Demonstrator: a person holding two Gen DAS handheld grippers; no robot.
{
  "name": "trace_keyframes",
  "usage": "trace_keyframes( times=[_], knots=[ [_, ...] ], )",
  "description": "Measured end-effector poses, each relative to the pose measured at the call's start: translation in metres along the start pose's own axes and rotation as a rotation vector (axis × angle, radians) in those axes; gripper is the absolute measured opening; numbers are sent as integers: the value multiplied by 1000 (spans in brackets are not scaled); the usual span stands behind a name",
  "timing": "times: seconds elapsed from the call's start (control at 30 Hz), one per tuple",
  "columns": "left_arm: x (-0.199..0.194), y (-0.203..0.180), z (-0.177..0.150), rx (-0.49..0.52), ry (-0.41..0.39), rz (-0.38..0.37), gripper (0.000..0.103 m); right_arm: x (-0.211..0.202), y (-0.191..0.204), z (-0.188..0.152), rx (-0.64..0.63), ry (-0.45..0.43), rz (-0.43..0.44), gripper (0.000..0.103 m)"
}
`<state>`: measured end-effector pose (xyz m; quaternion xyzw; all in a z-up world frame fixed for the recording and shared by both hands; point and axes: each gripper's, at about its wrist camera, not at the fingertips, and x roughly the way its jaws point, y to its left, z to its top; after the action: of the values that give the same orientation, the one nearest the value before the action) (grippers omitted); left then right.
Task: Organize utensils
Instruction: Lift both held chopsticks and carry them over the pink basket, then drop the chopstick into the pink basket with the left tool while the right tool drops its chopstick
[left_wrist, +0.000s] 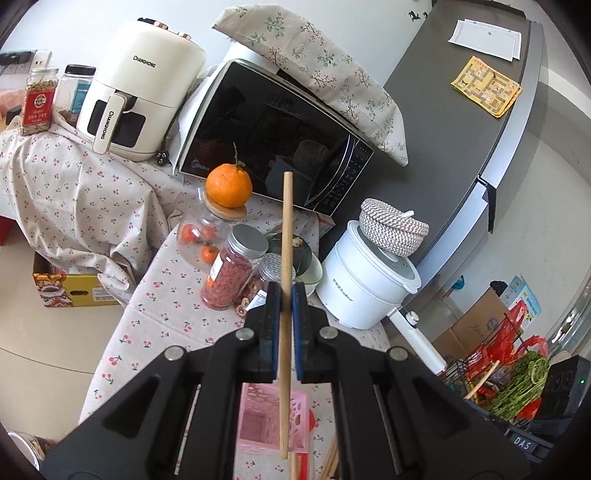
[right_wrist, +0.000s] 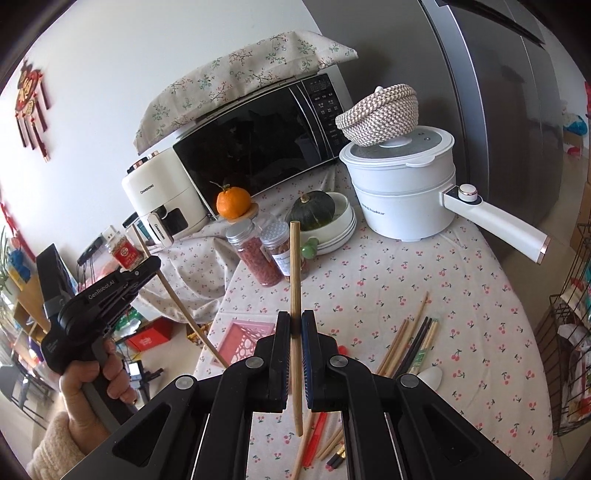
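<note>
A grey refrigerator (right_wrist: 517, 110) stood against the far side of the round table (right_wrist: 461, 314), whose cloth was printed with small cherries. Along the table's back edge sat a black microwave (right_wrist: 255, 144) with a floral cloth (right_wrist: 236, 70) draped over its top, and to its left a cream air fryer (right_wrist: 162, 199). Near the back right edge stood a white electric pot (right_wrist: 402, 192), its long handle pointing off to the right, with a woven basket (right_wrist: 380, 110) on its lid.

In front of the microwave an orange (right_wrist: 233, 202) rested on the lid of a glass jar, a dark green squash (right_wrist: 312, 210) lay in a white bowl (right_wrist: 345, 221), and two jars with metal lids (right_wrist: 255, 254) stood just beside them.

By the table's left edge was a pink cut-out holder (right_wrist: 245, 341). Near the front edge lay a loose bundle of chopsticks (right_wrist: 410, 343), some wooden, some black, with a white spoon (right_wrist: 432, 376) touching their near ends.

The left gripper (left_wrist: 287, 295) was clamped on a single wooden chopstick (left_wrist: 285, 295), held roughly upright above the pink holder (left_wrist: 273, 421). The right gripper (right_wrist: 295, 321) pinched its own wooden chopstick (right_wrist: 295, 291) in the same way, held over the table's front part.
</note>
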<state>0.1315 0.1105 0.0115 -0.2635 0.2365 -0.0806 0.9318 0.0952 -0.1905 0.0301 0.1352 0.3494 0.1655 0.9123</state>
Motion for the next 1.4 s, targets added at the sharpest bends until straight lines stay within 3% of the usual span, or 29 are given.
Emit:
trace_keyframes(
  times=[0.23, 0.37, 0.6, 0.87, 0.9, 0.93, 1.03, 1.23, 1.4],
  knots=[
    [-21, -32, 8, 120, -85, -6, 7, -10, -2, 9, 21, -40, 18, 6],
    [-11, -35, 3, 180, -108, 16, 7, -10, -4, 13, 31, -61, 16, 6],
    [40, -12, -25, 174, 19, 77, 7, -3, -3, 12, 42, -75, 12, 6],
    [60, -5, -37, 182, 112, 87, 9, -6, -1, 17, 74, -138, 44, 6],
    [60, -5, -37, 184, 120, 96, 19, -6, 1, 18, 76, -147, 51, 6],
    [60, -5, -36, 183, 123, 103, 34, -7, 3, 19, 78, -155, 58, 6],
    [49, -5, -30, 179, 112, 112, 56, -6, 10, 22, 88, -182, 81, 6],
    [23, -1, -23, 194, 168, 147, 74, 3, 27, 27, 100, -261, 105, 6],
    [6, 10, -29, 229, 219, 192, 77, 30, 39, 25, 87, -283, 53, 6]
  ],
)
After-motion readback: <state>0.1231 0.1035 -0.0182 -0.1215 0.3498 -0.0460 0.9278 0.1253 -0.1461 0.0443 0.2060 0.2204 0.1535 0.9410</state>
